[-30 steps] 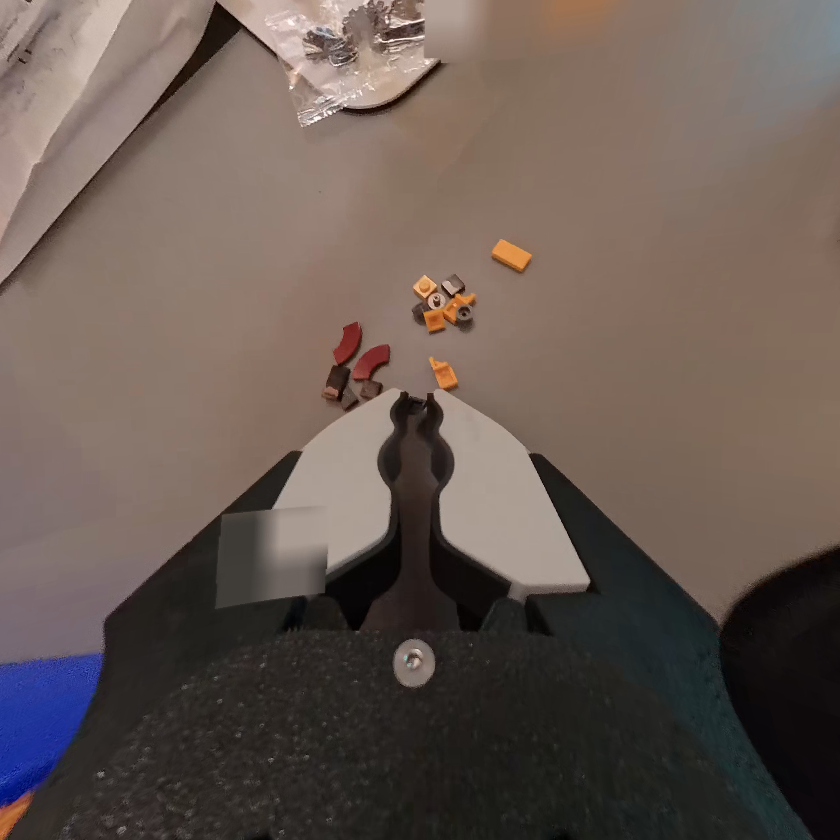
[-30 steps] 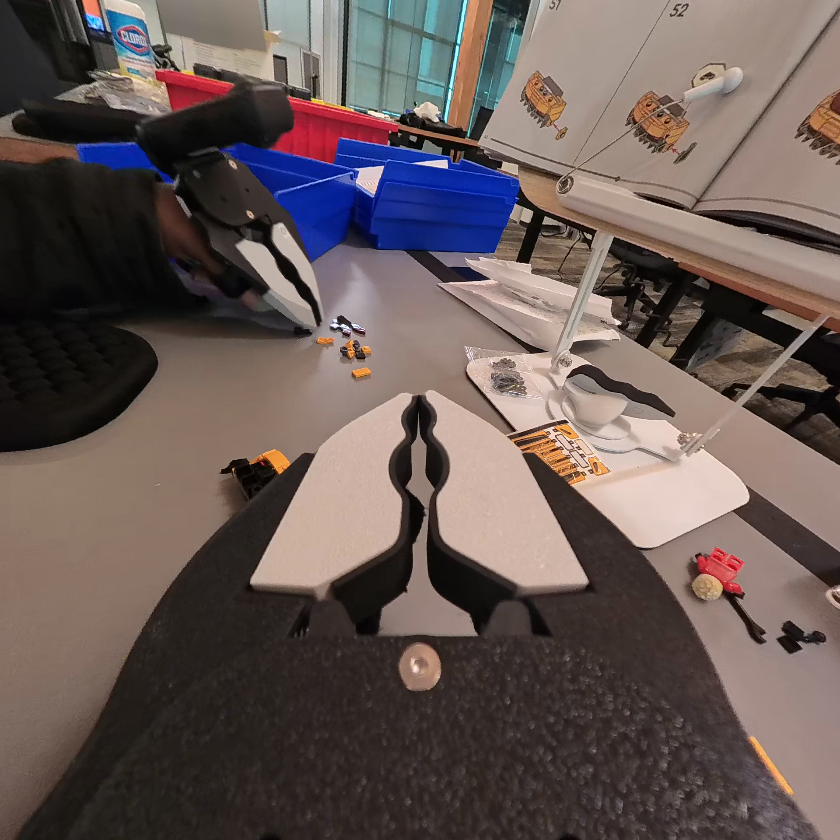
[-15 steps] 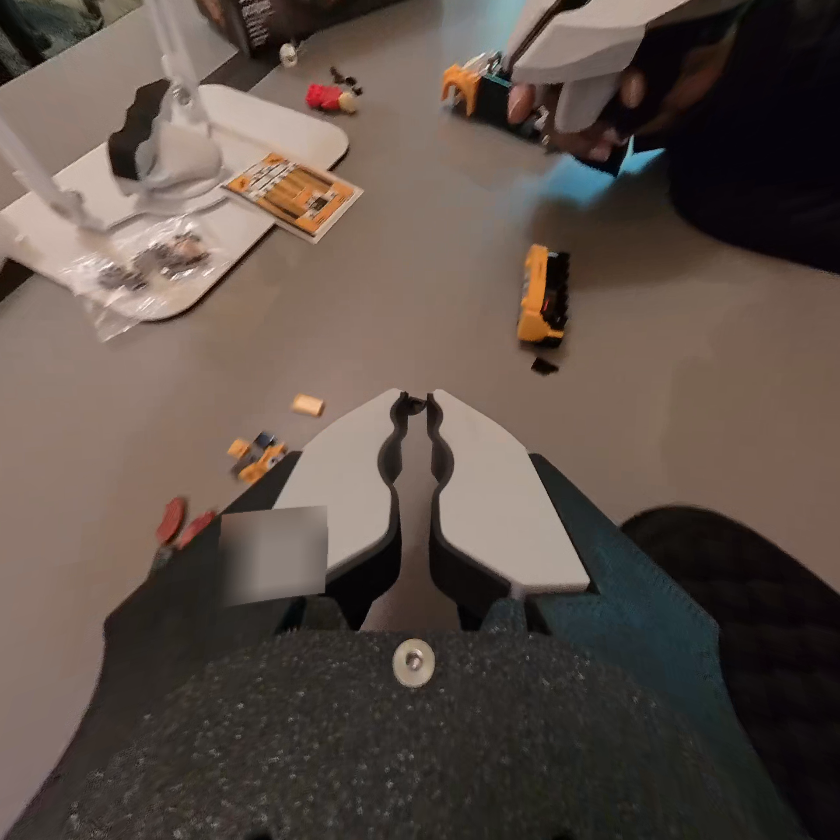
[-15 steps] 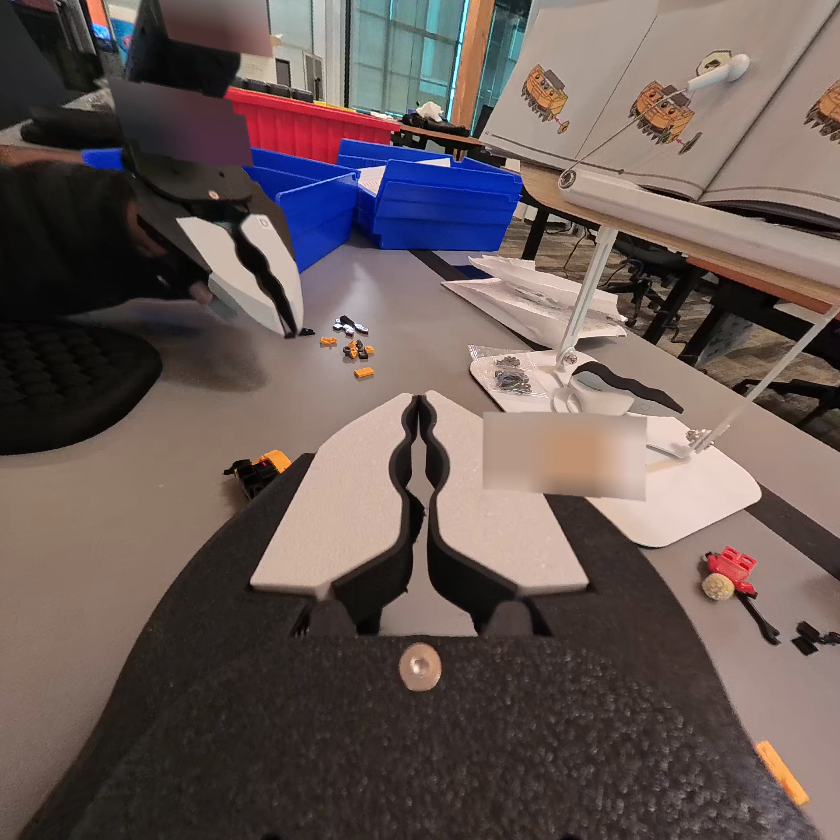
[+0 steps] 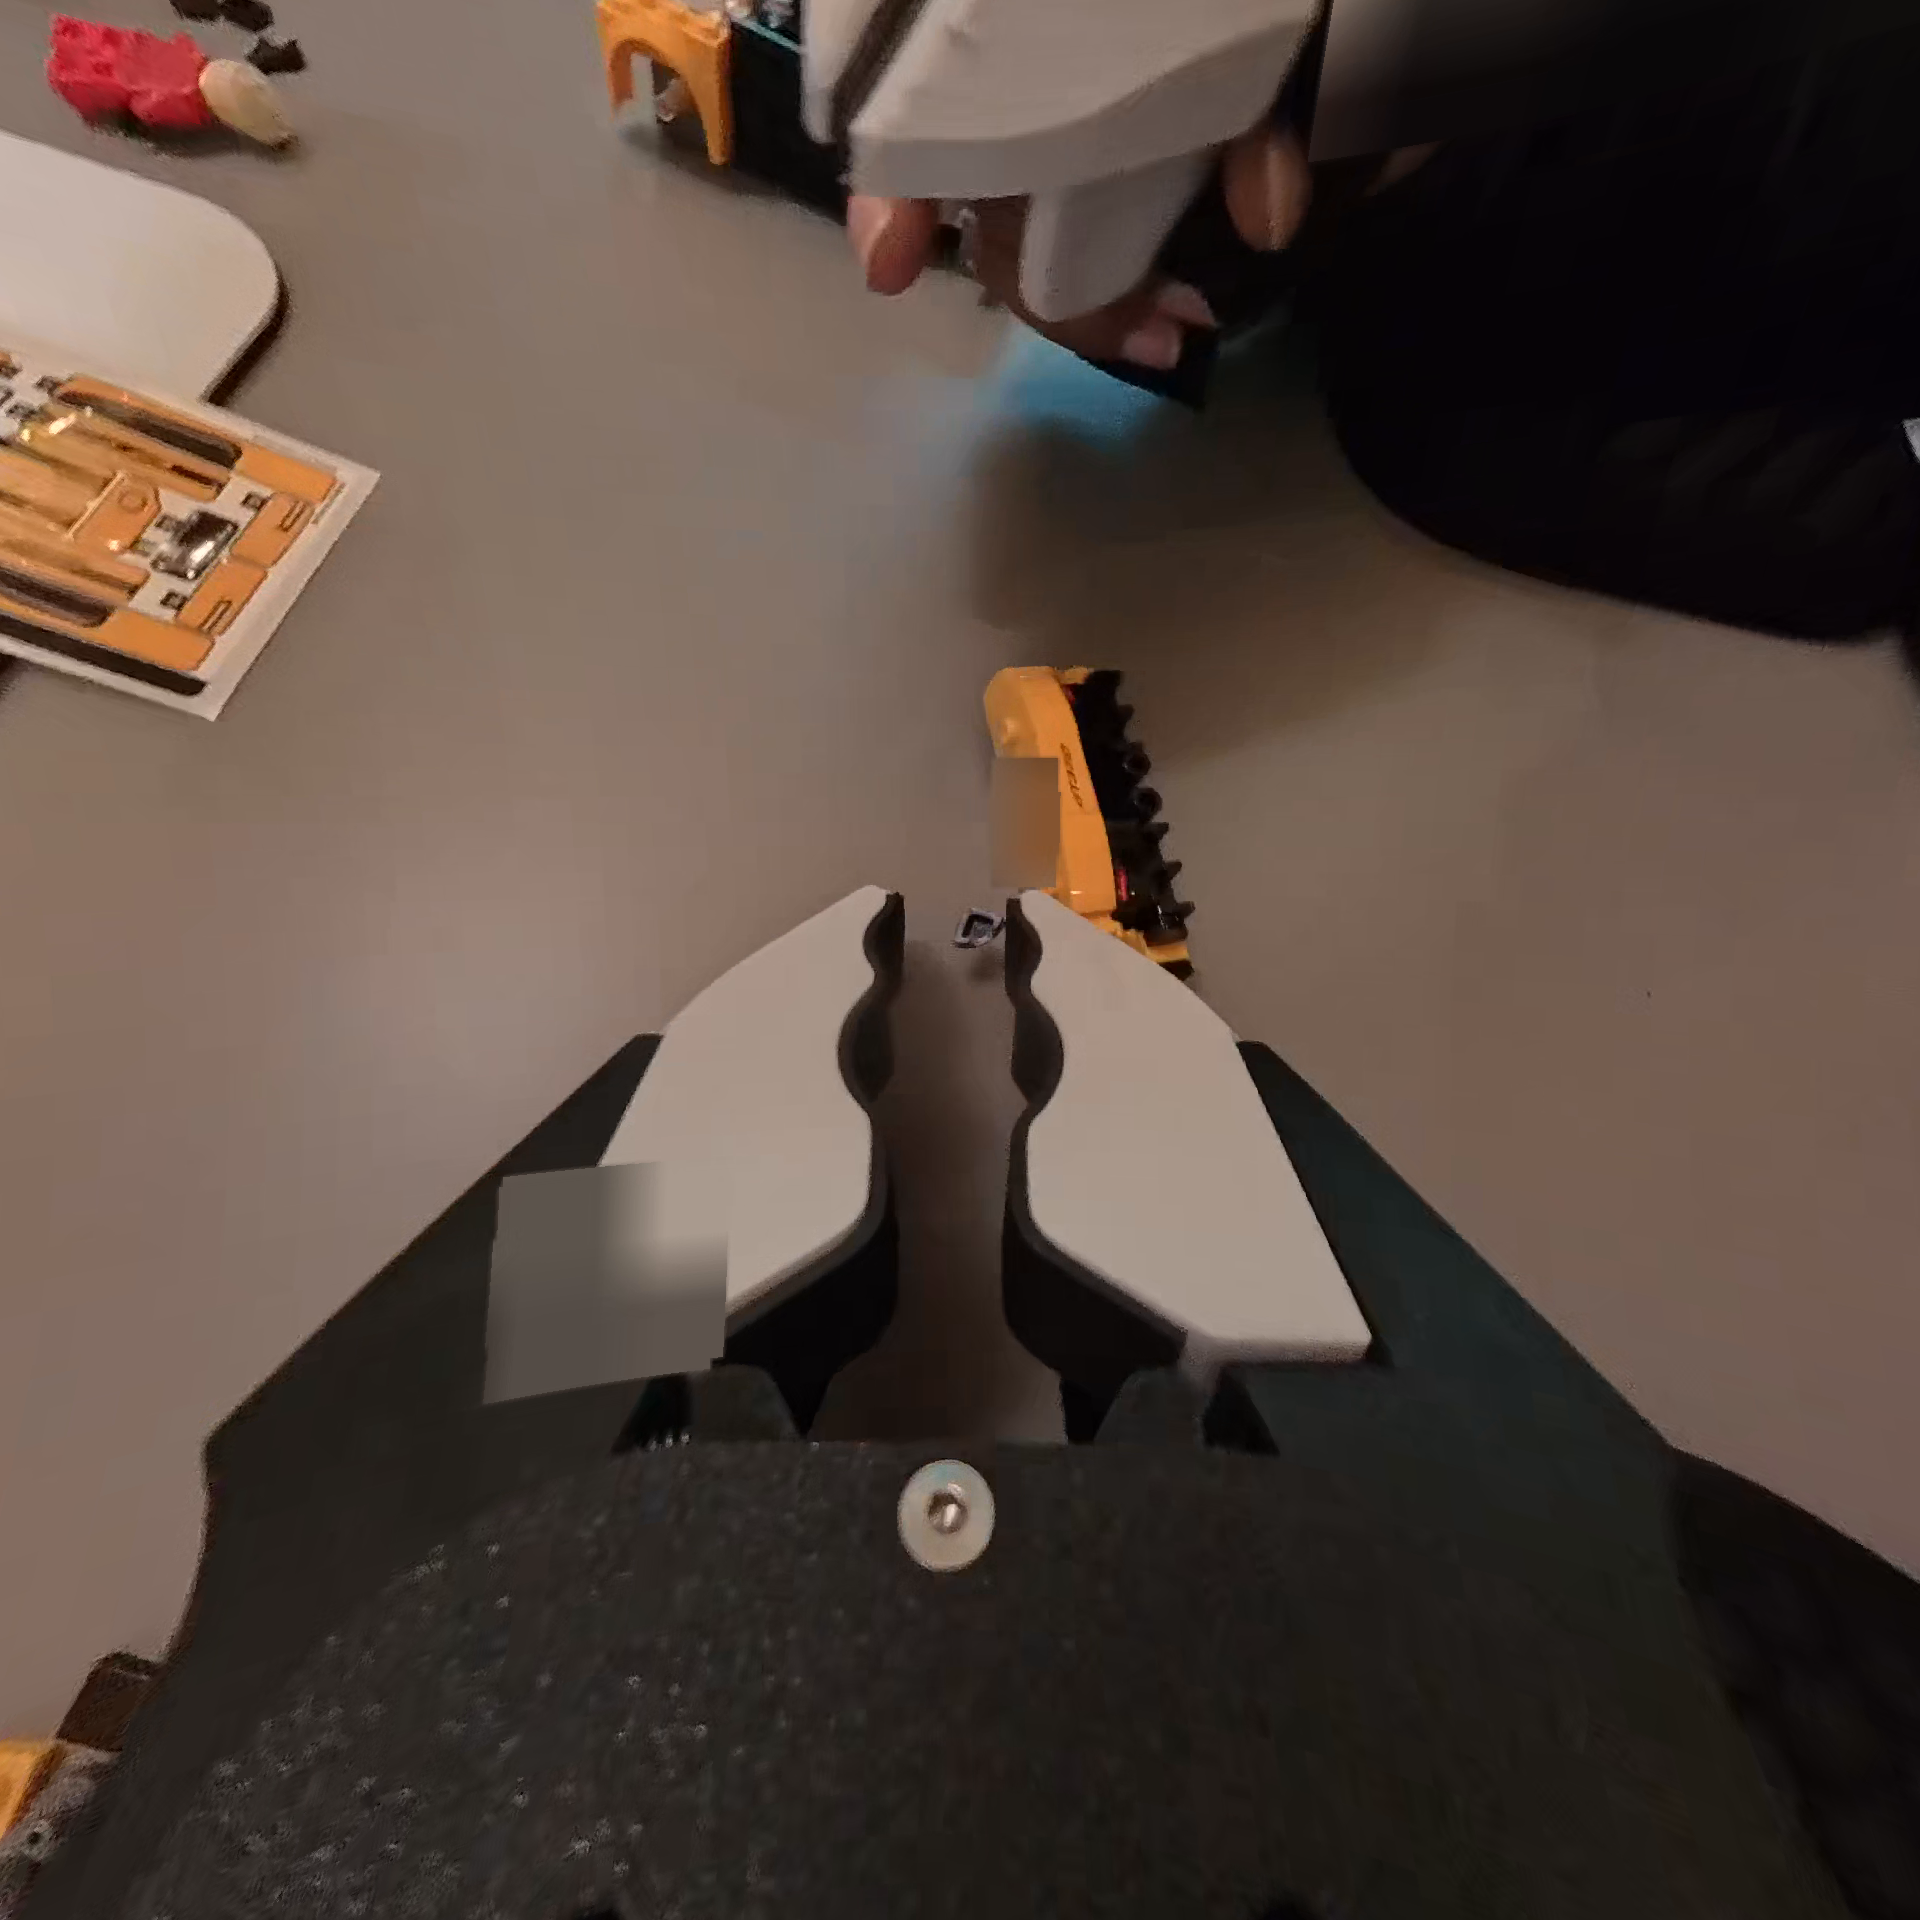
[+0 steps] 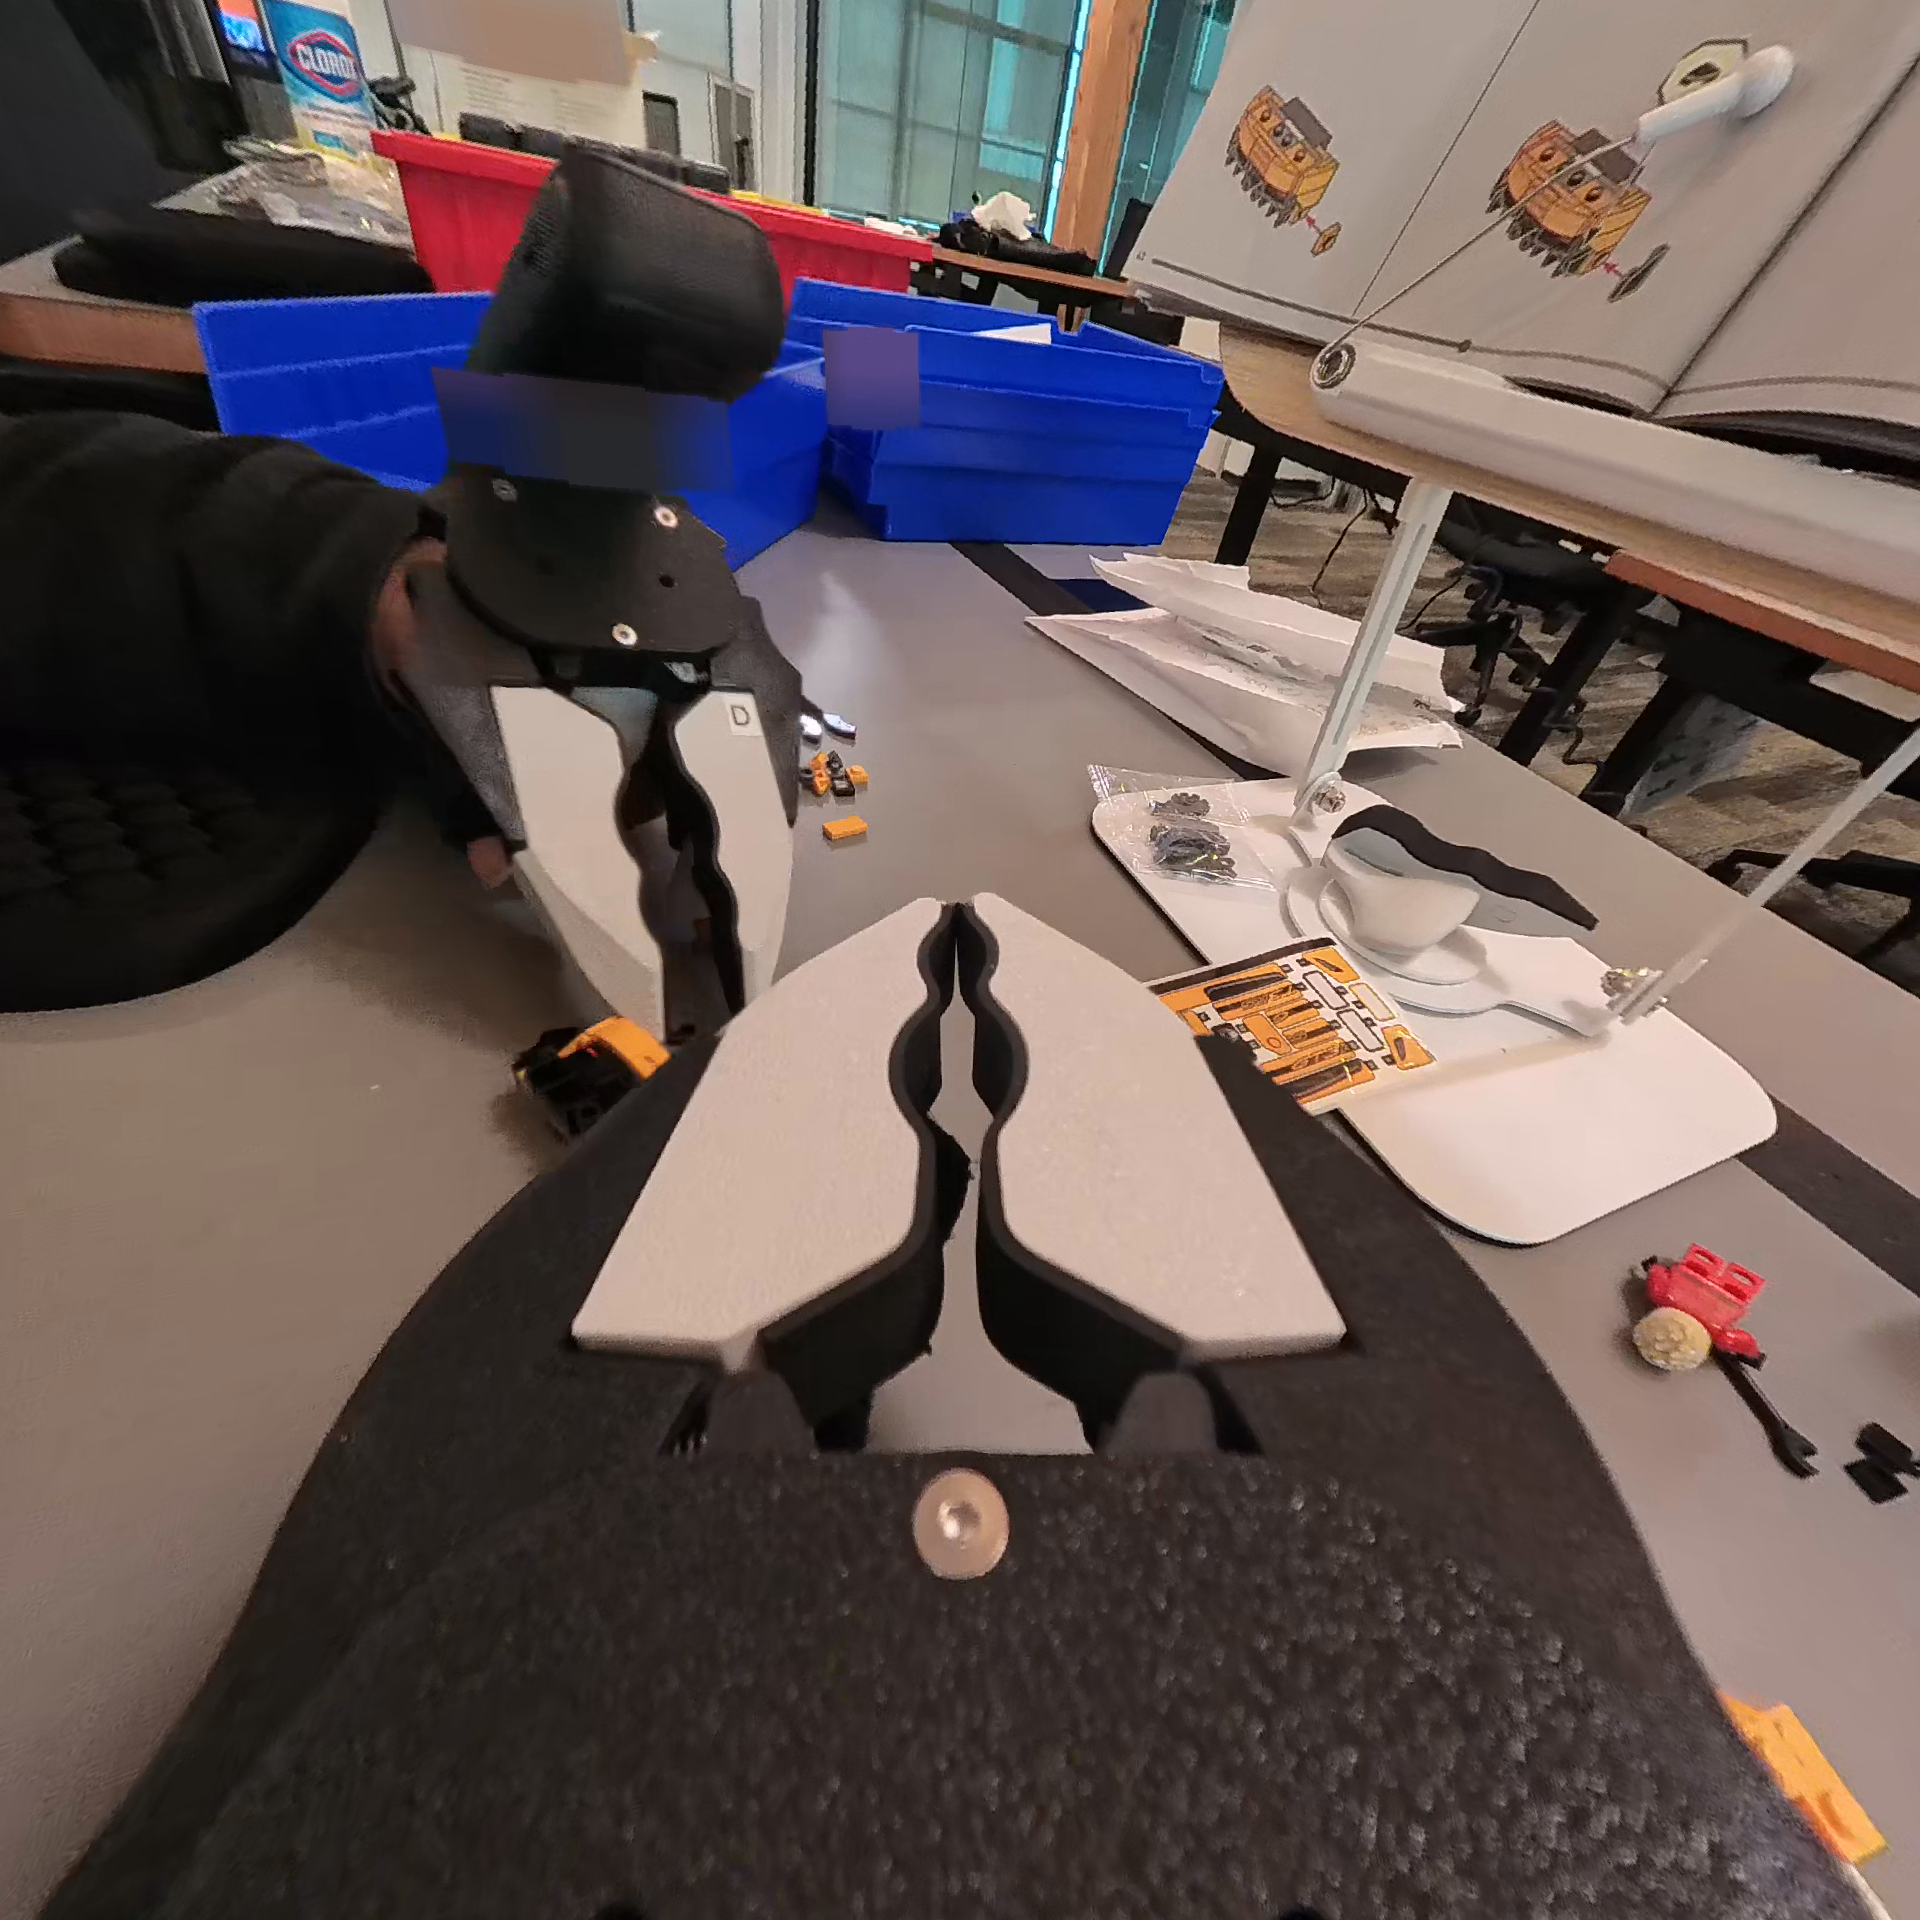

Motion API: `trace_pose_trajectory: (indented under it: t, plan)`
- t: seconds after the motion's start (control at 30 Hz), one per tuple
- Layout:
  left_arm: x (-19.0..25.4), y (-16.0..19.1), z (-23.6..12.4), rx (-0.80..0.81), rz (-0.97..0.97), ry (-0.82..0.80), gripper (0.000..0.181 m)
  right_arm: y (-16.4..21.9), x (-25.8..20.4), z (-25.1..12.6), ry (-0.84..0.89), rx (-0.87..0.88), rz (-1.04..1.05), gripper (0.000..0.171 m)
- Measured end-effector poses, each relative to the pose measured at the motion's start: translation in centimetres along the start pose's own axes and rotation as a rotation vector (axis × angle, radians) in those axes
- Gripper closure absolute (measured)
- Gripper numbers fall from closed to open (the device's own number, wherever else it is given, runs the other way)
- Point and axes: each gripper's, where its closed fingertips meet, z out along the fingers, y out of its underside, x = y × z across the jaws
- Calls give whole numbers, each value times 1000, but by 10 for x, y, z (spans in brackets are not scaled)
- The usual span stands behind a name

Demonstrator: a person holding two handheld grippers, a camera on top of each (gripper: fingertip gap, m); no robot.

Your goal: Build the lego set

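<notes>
Left gripper (image 5: pixel 951 914) slightly parted, tiny dark piece (image 5: pixel 977 928) at its right fingertip beside the yellow-black lego part (image 5: pixel 1081 810) on the grey table (image 5: pixel 623 810); right gripper (image 6: pixel 956 912) closed, empty.

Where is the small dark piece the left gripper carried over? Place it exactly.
In the left wrist view, the small dark piece sits just ahead of the open jaws of the left gripper, against the right fingertip, beside the yellow-and-black toothed Lego assembly.

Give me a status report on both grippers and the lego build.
Left gripper open, a tiny dark piece at its tips. Right gripper shut, empty. Yellow-black subassembly on the table beside the left tips. Nothing in the way.
</notes>
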Motion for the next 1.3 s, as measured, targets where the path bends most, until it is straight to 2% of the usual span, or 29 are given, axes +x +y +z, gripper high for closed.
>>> trace_pose_trajectory:
  t: [0.27, 0.5, 0.6, 0.8, 0.87, 0.93, 1.03, 1.13, 1.3]
  plan:
    - [4, 7, -14, 25, 136, -51, 163, 7, -5, 2, -27, -34, -12, 171]
    - [21, 27, -11, -111, 315, -30, 156, 16, -19, 6, -82, -88, -64, 171]
    - [22, 29, -16, -125, 328, -26, 154, 18, -21, 6, -90, -101, -80, 171]
    - [20, 28, -20, -111, 310, -33, 162, 22, -32, 5, -158, -122, -82, 170]
    - [25, 24, -19, -89, 310, -19, 163, 28, -49, 1, -271, -154, -96, 165]
    - [25, 21, -18, -73, 311, -26, 163, 34, -60, -2, -340, -203, -108, 151]
    - [25, 20, -15, -62, 306, -25, 160, 44, -67, -3, -368, -280, -163, 130]
    - [24, 19, -13, -60, 312, -40, 157, 56, -69, -3, -374, -355, -180, 118]
    - [30, 10, -15, -36, 335, -41, 154, 76, -64, 0, -342, -472, -181, 117]
